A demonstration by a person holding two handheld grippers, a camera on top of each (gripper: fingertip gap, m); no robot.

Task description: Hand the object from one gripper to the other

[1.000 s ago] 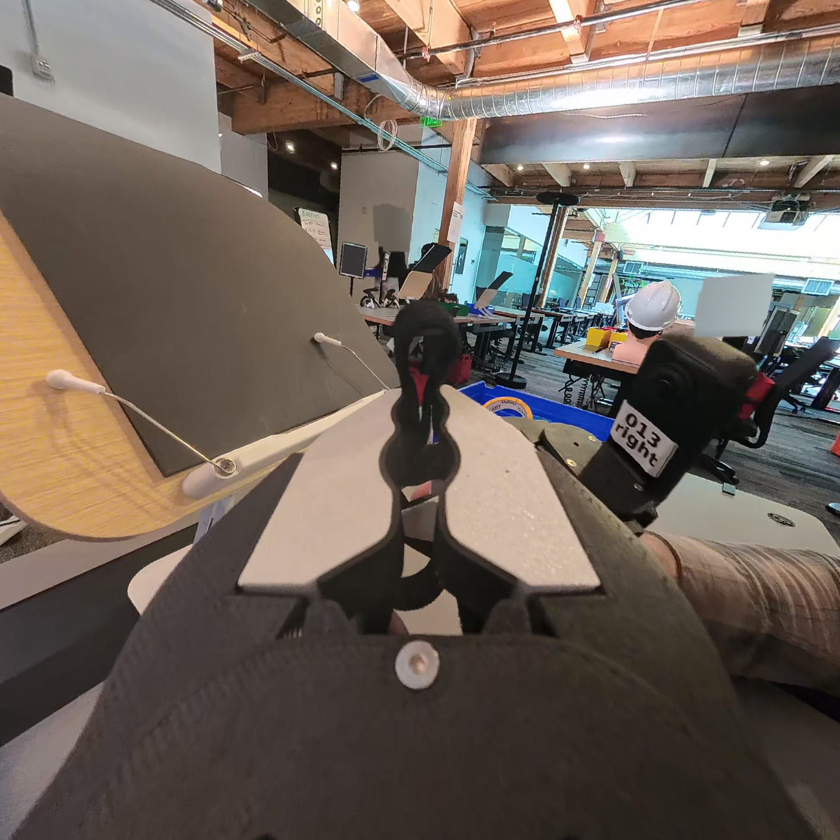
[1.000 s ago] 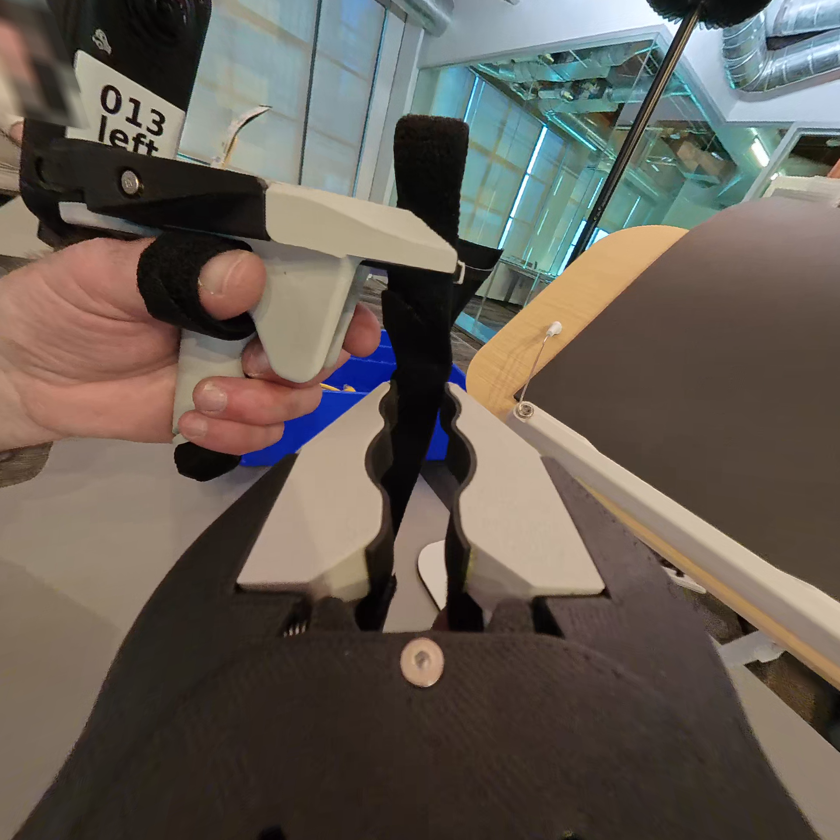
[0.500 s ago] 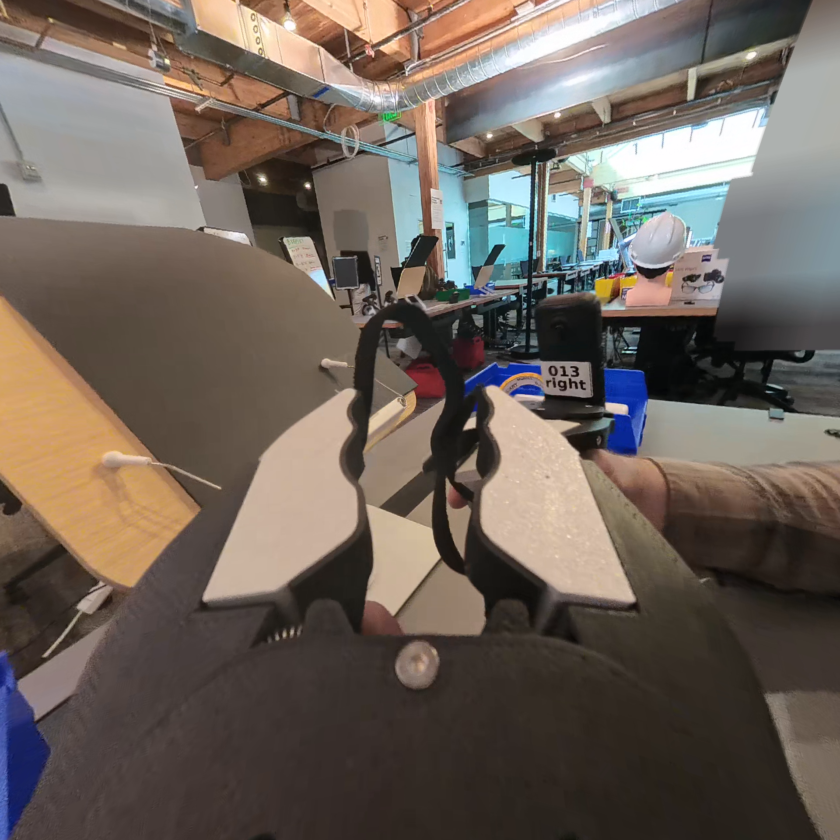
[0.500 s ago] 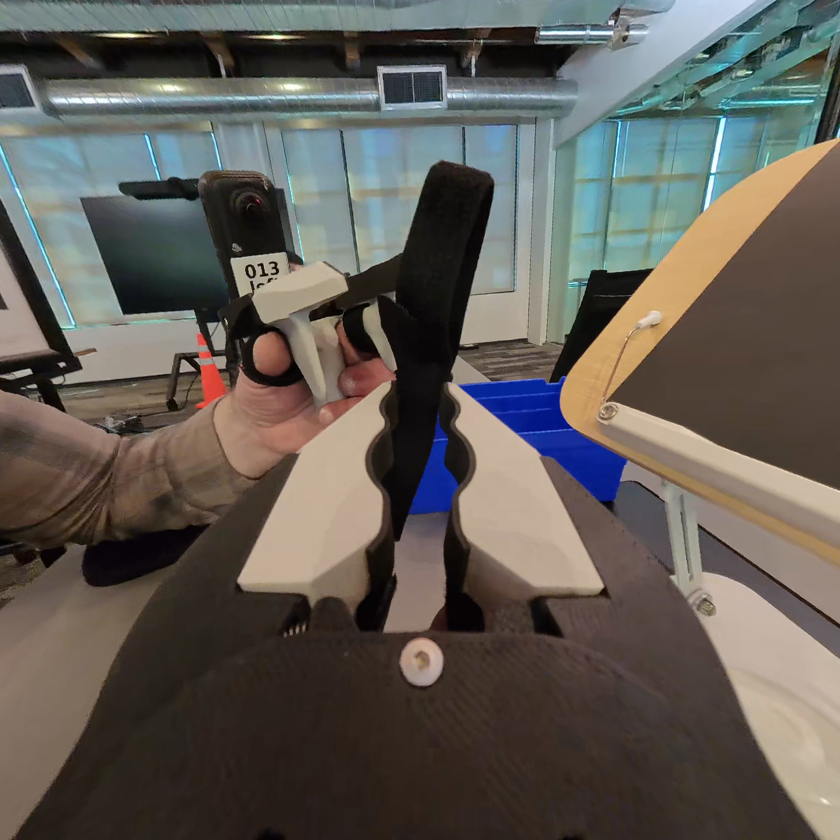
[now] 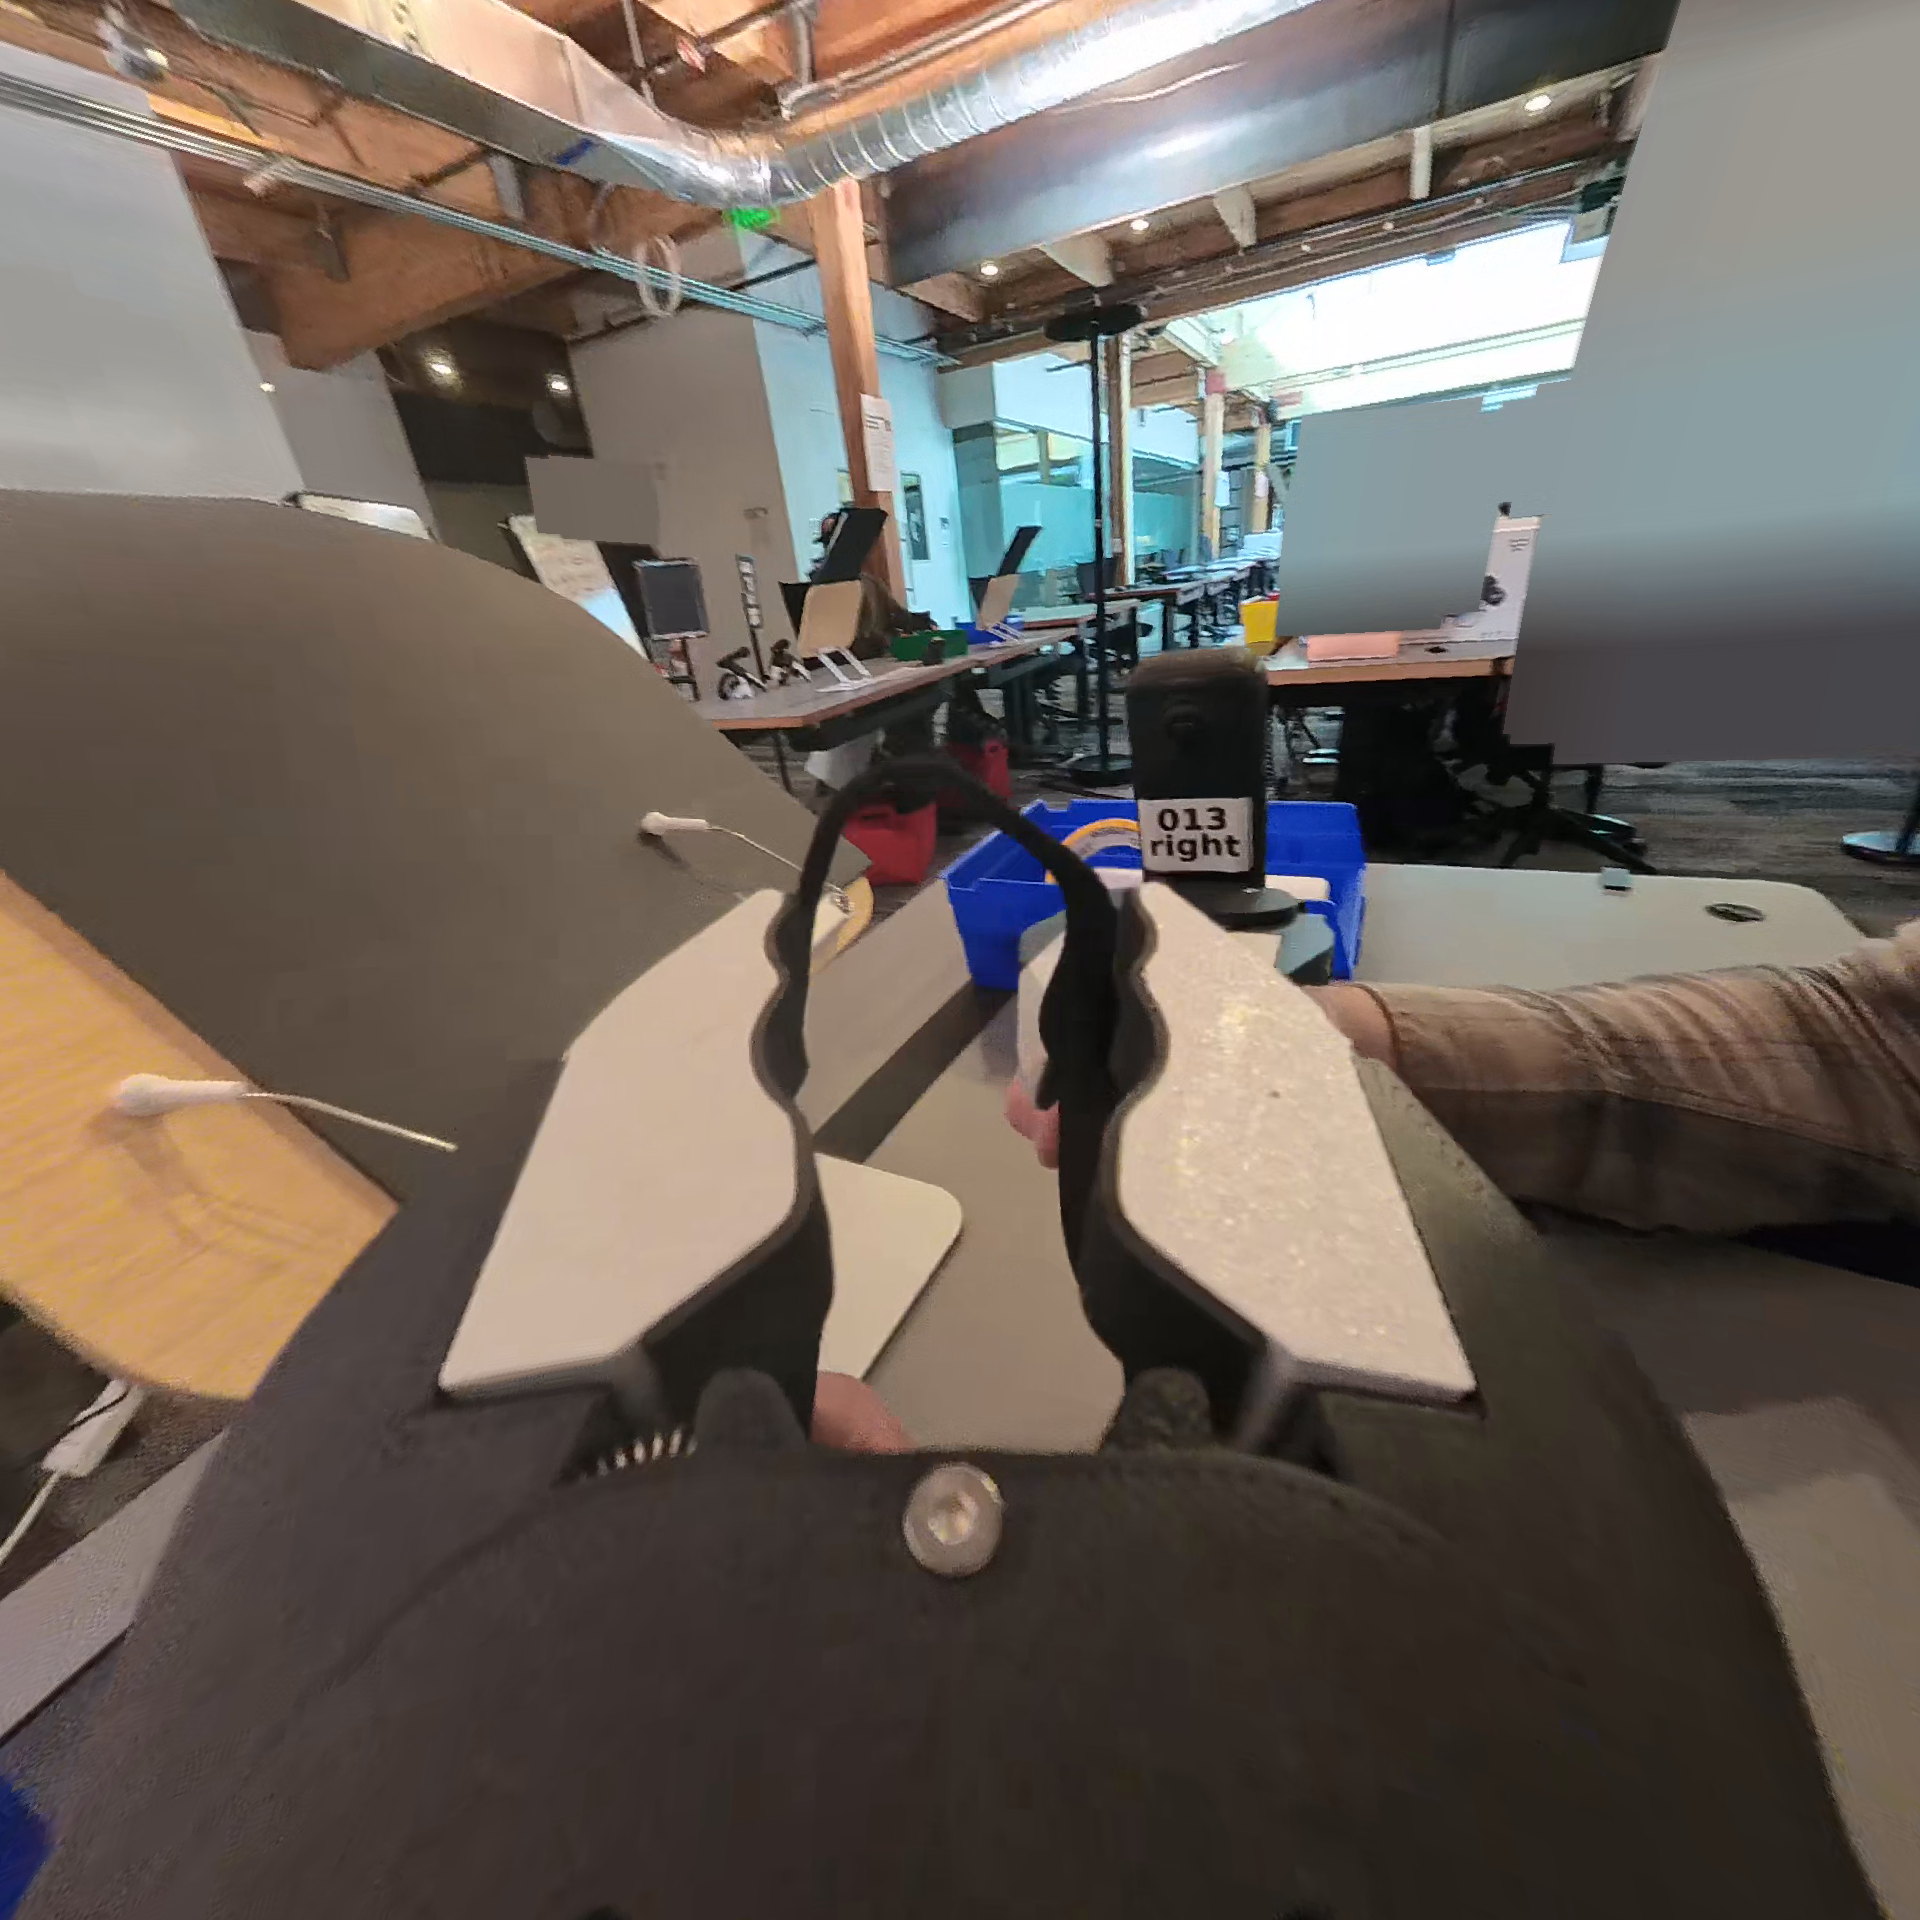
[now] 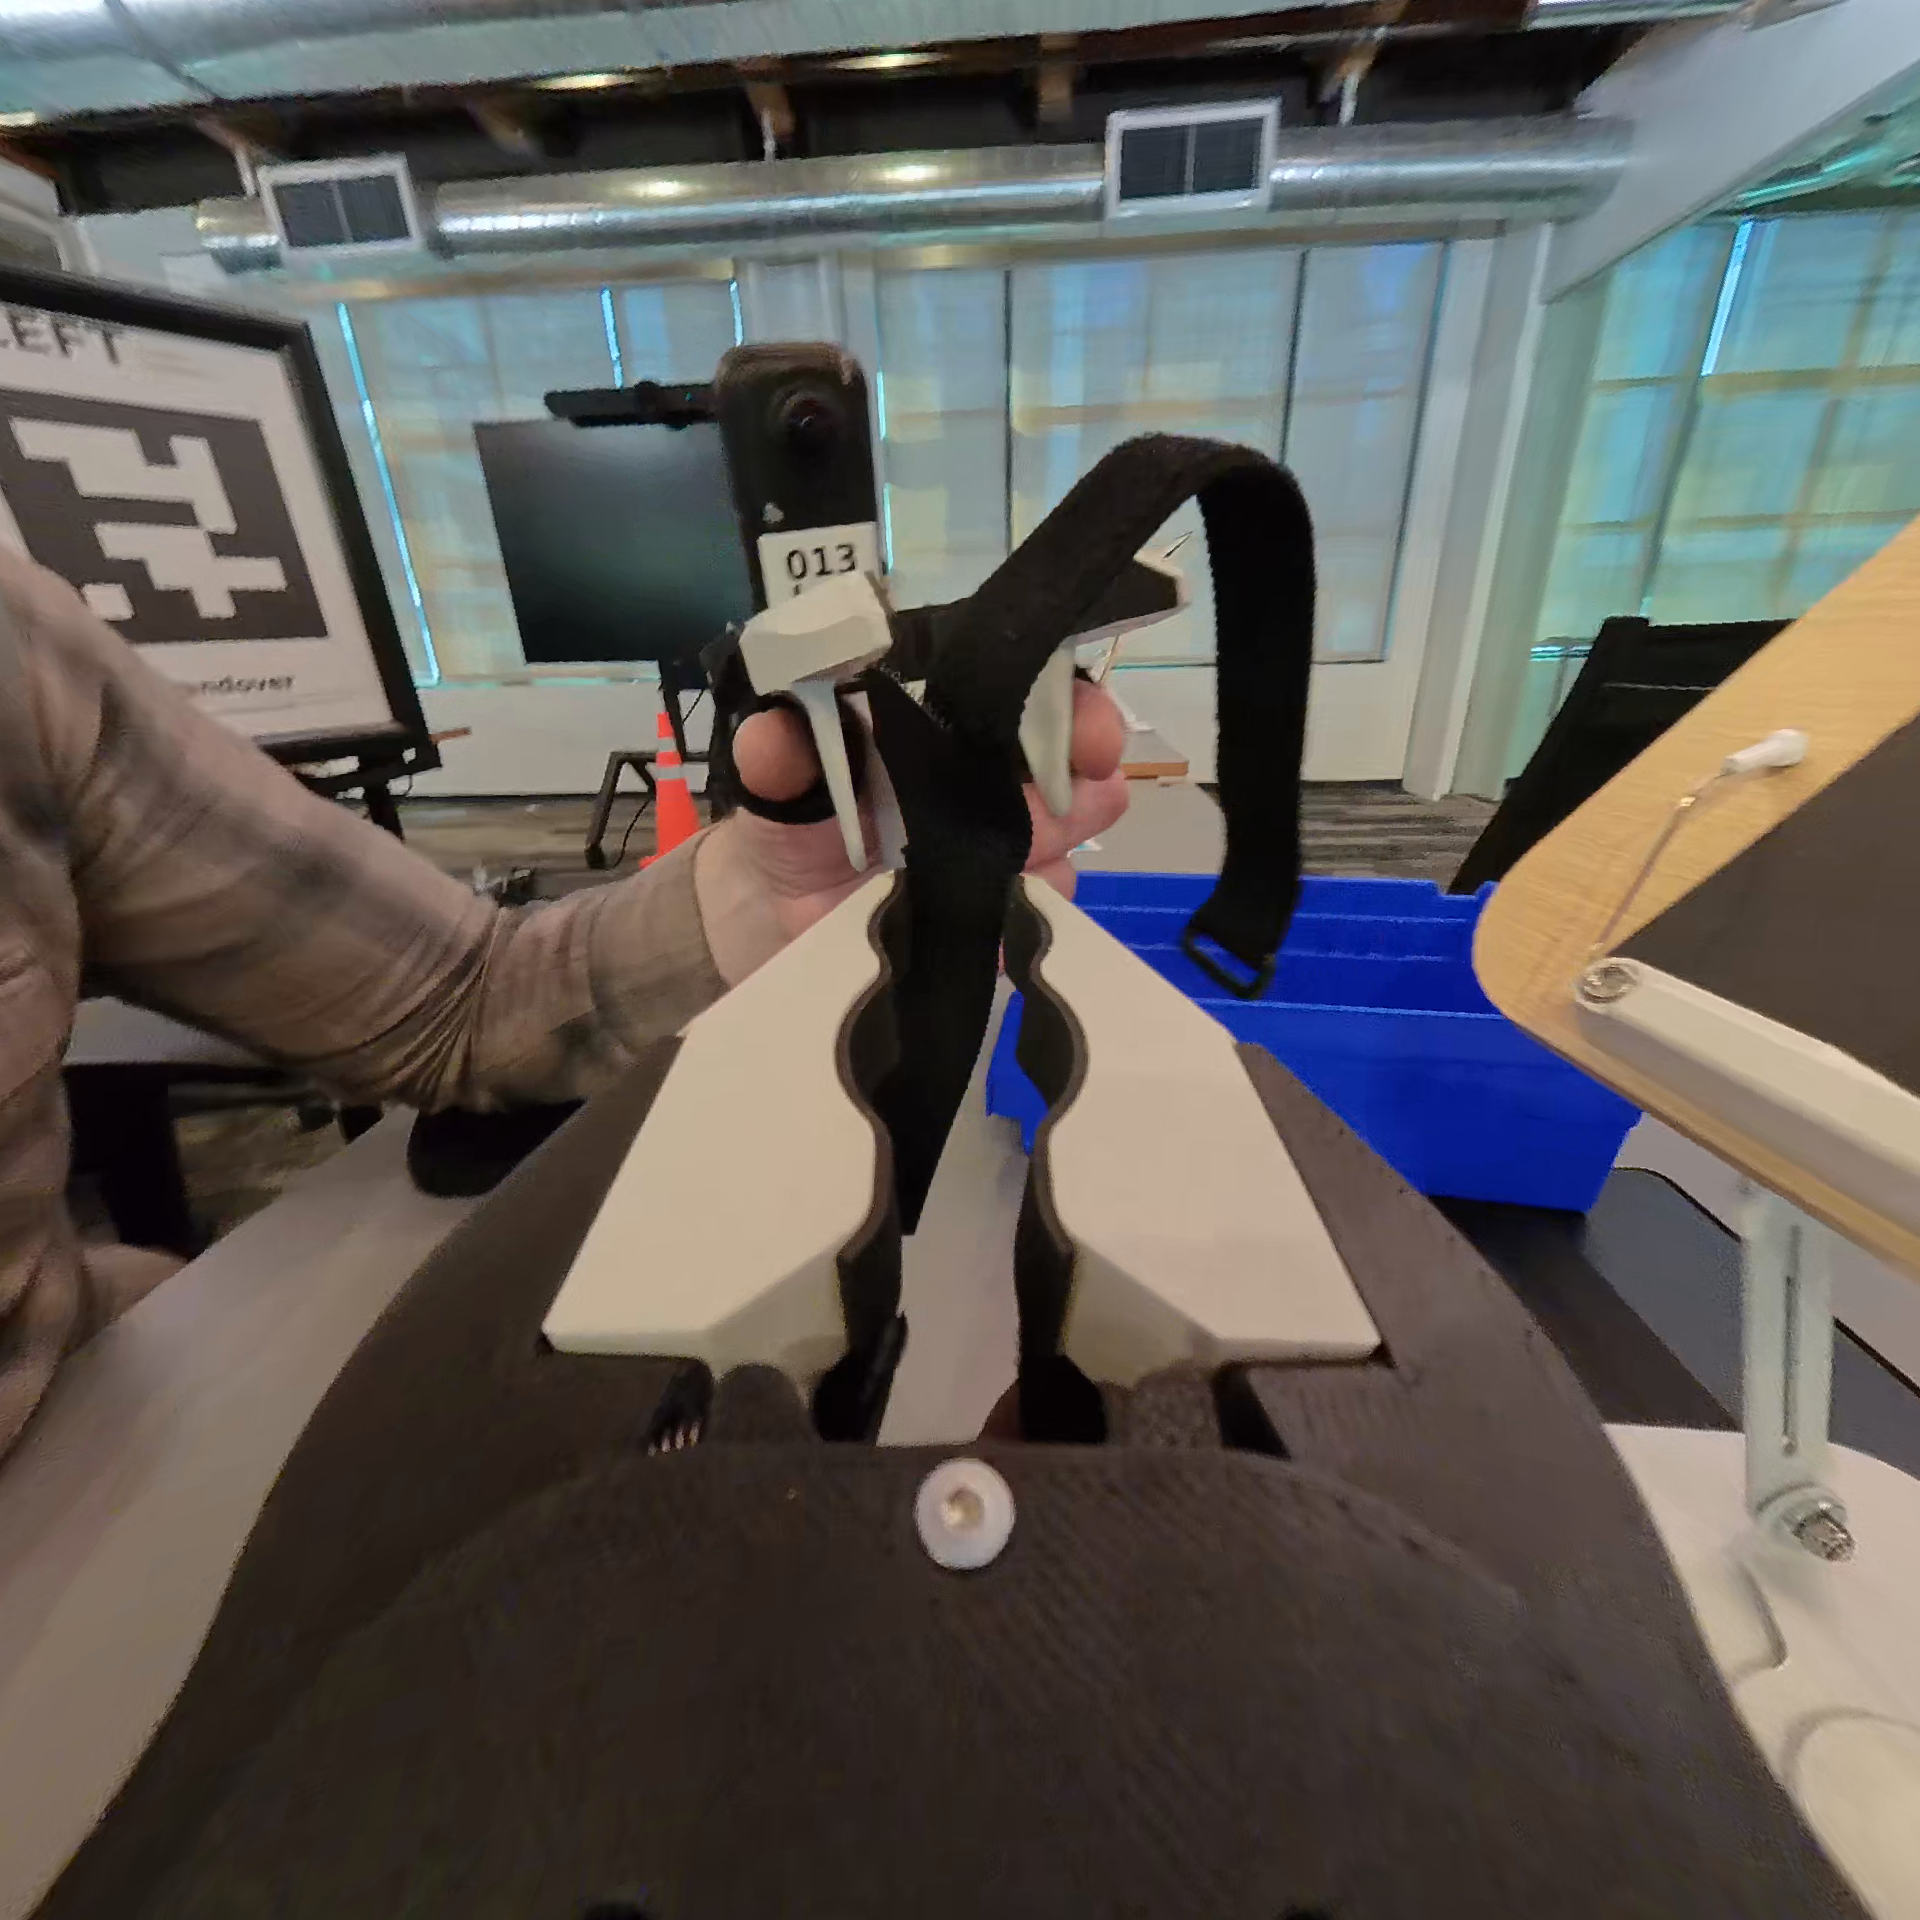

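A black strap stands up from my right gripper, which is shut on its lower part. The strap arches up over the far left gripper and hangs down on the right, ending in a small buckle. In the left wrist view my left gripper is open with its jaws wide apart. The strap runs along the inside of its right finger and loops across to the left fingertip. The right gripper's camera body is just beyond, held by a hand with a plaid sleeve.
A blue bin sits on the grey table behind the grippers. A tilted wood-and-dark-grey board with white pegs stands on a white bracket beside them. An orange cone stands farther back. Tip to tip, the grippers are about 5 cm apart.
My left gripper has opened and let go of the strap. The right gripper keeps its hold and has drawn back a little. The strap's free end has flopped over to one side.
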